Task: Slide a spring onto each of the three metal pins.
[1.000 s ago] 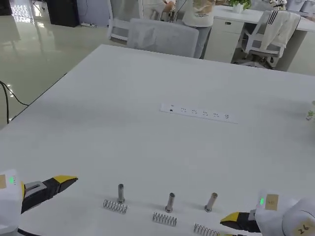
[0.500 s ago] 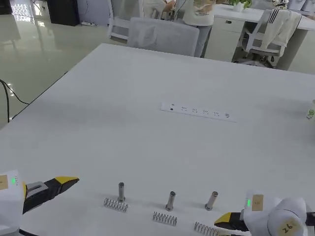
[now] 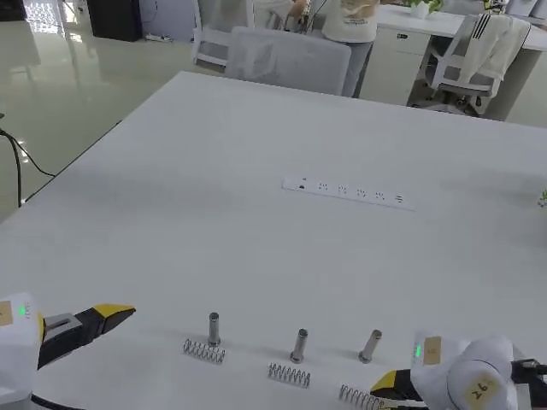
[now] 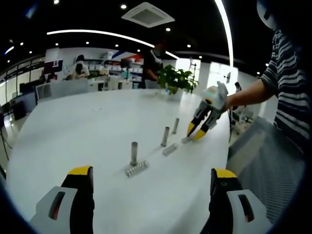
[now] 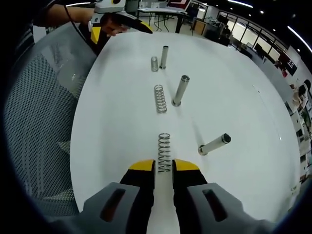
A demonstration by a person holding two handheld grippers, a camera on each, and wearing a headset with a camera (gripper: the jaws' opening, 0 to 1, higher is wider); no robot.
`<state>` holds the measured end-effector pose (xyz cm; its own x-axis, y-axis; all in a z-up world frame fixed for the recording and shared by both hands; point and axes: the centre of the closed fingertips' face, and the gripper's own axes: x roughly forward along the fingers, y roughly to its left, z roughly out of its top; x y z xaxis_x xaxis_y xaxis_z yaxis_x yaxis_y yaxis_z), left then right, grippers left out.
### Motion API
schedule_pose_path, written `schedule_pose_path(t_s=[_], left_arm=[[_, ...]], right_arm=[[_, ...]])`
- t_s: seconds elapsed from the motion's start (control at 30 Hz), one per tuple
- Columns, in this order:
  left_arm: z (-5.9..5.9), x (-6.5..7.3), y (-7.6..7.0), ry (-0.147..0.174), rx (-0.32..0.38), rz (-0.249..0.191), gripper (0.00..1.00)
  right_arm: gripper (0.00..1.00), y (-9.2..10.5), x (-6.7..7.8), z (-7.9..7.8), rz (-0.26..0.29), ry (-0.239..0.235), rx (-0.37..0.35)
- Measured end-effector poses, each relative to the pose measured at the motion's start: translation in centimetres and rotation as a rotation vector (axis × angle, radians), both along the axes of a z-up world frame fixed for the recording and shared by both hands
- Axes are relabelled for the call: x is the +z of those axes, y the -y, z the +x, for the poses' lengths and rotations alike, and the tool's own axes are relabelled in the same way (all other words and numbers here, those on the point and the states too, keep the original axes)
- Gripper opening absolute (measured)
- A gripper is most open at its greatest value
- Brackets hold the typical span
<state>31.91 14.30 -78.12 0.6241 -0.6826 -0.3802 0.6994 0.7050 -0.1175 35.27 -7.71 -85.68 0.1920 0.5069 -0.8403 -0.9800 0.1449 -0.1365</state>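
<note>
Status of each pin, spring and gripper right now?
Left gripper: open, empty.
Right gripper: nearly closed, grip unclear.
Left pin: standing, bare.
Middle pin: standing, bare.
Right pin: standing, bare.
Left spring: lying flat, off its pin.
Middle spring: lying flat, off its pin.
Right spring: lying flat, near end between jaws.
</note>
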Motion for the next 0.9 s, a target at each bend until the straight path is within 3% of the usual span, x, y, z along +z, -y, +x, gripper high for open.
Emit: schedule_pose_path(t_s=[0.33, 0.43, 0.73, 0.9], left_arm=[[-0.2, -0.1, 0.4, -0.006, -0.01, -0.001, 0.96], [-0.3, 0.0, 0.7, -0.004, -0.017, -0.01, 0.96], [-1.1, 0.3, 1.7, -0.013, -0.065, -0.015, 0.95], [-1.5, 0.4, 2.4, -0.013, -0.101, -0.014, 0.89]], right_arm=[[0.08, 0.1, -0.4, -0.1, -0.009, -0.013, 0.025], [0.08, 0.3, -0.2, -0.1, -0.016, 0.003, 0.034], [0.08, 0.7, 1.3, -0.6, 0.01, 0.018, 0.043], [0.08, 0.7, 2.3, -1.0, 0.022, 0.03, 0.064]])
